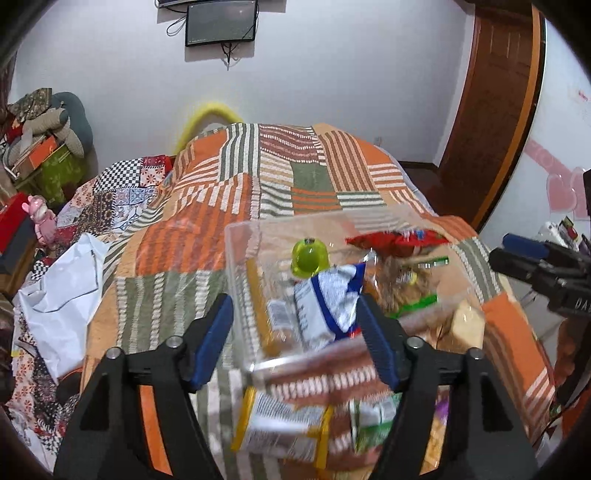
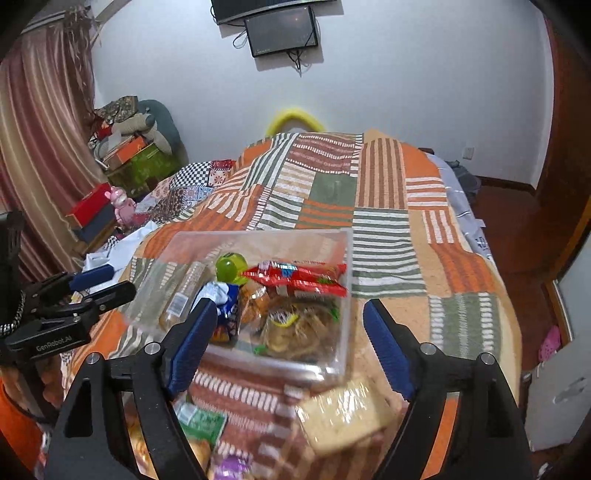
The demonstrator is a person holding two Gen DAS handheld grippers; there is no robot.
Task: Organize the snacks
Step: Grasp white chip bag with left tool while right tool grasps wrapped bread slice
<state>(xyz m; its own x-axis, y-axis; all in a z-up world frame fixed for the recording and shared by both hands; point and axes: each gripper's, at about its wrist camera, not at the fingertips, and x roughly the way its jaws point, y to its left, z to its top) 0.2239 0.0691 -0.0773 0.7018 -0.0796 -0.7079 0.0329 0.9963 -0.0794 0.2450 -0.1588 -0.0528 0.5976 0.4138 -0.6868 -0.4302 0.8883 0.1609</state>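
A clear plastic box sits on the patchwork bedspread. It holds a green jelly cup, a red packet, a blue-and-white packet and brown biscuits. My left gripper hovers open at the box's near left side, its pads touching nothing. Over the box's near edge my right gripper also stands open and holds nothing. Loose on the blanket in front lie a yellow-edged packet, a green packet and a wrapped cracker pack.
A white bag lies at the bed's left edge. Boxes, a pink toy and stacked bedding crowd the left wall by the curtain. A dark screen hangs on the far wall. The wooden floor and door are on the right.
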